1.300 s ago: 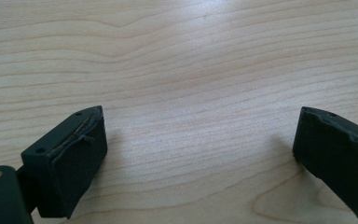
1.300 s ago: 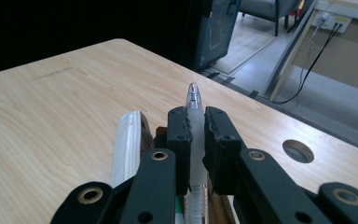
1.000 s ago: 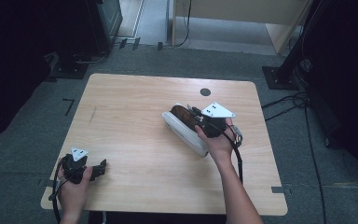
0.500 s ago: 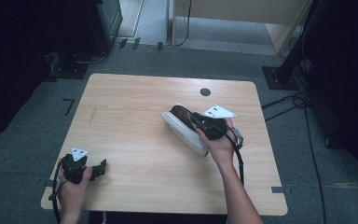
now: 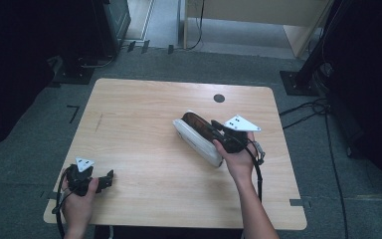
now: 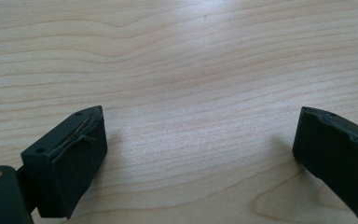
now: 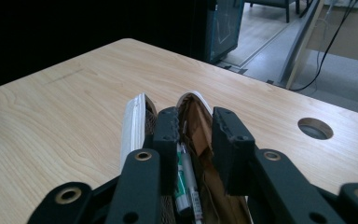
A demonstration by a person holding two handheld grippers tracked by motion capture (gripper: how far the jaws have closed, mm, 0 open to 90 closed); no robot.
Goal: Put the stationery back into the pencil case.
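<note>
The right gripper (image 5: 218, 133), fingers dipped inside an open white fabric pencil case (image 5: 195, 139), reaches for a pen (image 7: 185, 179); closing comes next. The left gripper (image 5: 108, 179) rests on the light wooden desk (image 5: 144, 104), fingers apart.

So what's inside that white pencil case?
The white pencil case lies open on the table. Pens and a brown lining show inside. The right gripper reaches in, its jaws hiding whatever lies deeper.

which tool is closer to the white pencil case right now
Right. The right tool is at the white pencil case, its jaws reaching into the open top. The left tool rests open near the table's front left corner, well away.
</note>
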